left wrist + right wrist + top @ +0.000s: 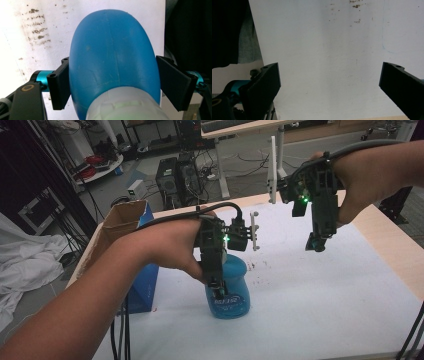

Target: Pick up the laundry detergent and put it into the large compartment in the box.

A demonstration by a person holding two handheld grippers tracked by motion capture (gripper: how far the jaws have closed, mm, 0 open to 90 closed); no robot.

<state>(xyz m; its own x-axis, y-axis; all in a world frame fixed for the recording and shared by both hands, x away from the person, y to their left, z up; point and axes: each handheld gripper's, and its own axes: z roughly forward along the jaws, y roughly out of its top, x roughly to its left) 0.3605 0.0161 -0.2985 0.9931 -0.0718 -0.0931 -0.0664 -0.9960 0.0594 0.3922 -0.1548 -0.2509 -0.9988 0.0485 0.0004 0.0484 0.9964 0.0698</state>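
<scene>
You had the left hand-held gripper (218, 287) down over the blue bottle (228, 290), which stood upright near the counter's (320, 290) front-left corner, its jaws flanking the body (contact on the far pad unclear). The right hand-held gripper (316, 244) hung spread wide and empty. Next came firming the squeeze before lifting.

Grey floor (125, 175); desk (240, 127); computer towers (177, 177)
</scene>
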